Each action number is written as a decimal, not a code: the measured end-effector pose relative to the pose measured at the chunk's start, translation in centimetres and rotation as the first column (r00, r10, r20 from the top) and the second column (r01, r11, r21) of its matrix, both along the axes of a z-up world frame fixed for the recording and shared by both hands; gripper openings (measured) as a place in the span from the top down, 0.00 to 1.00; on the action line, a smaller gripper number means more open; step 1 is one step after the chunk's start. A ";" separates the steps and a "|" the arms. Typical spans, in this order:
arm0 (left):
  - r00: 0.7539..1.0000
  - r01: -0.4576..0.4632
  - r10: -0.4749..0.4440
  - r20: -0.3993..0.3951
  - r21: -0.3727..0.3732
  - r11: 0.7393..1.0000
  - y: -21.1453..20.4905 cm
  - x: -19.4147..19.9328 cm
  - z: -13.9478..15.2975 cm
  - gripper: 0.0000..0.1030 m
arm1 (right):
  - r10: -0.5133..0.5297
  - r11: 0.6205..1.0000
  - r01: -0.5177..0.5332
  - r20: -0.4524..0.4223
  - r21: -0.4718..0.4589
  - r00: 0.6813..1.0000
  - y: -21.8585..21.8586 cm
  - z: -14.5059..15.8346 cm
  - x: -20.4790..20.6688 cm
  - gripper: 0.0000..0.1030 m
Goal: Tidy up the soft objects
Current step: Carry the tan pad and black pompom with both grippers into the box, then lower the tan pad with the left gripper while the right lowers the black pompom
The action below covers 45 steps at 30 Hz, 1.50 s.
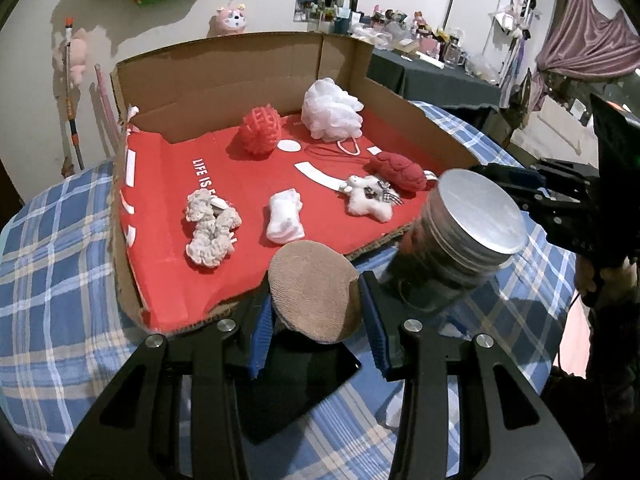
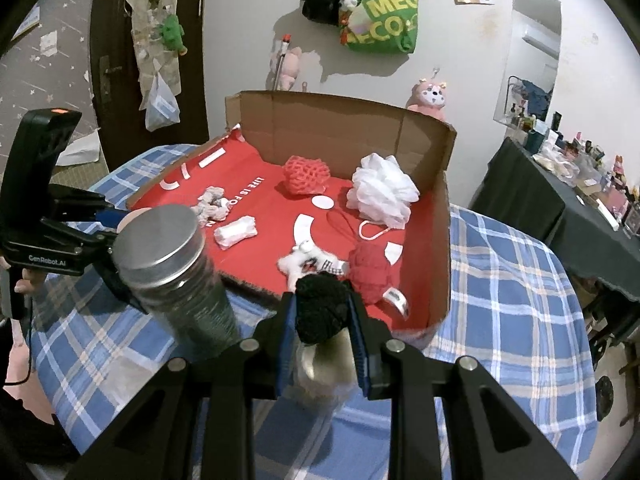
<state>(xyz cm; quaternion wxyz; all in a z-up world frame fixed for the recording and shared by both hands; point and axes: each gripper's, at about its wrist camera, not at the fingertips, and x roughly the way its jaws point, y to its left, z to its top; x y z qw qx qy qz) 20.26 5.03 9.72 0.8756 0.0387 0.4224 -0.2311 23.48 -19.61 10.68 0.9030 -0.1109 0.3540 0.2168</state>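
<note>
tan round pad (image 1: 314,292) | clamped upright | black pompom (image 2: 323,306) | clamped

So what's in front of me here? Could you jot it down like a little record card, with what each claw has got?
surface: table under a blue plaid cloth
tray: opened cardboard box with red lining
in the tray: red mesh ball; white bath pouf; grey scrunchie; folded white cloth; small white plush; dark red knitted item
beside the tray: jar with metal lid
left claw: shut on tan round pad
right claw: shut on black fuzzy item
</note>
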 end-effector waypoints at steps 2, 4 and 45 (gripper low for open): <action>1.000 0.011 -0.011 -0.009 0.001 1.000 -0.1 0.8 0.1 0.63 | 0.015 1.000 -0.015 -0.006 -0.014 1.000 0.3 0.1 0.9 0.73; 1.000 0.018 -0.018 -0.014 0.005 1.000 -0.2 1.5 0.2 0.63 | 0.030 0.999 -0.031 -0.017 -0.024 0.999 0.6 0.2 1.8 0.73; 0.964 0.001 0.028 -0.266 0.107 0.994 -3.2 17.6 -3.5 0.63 | 0.076 0.973 -0.160 -0.429 -0.164 0.900 8.1 -5.3 19.4 0.72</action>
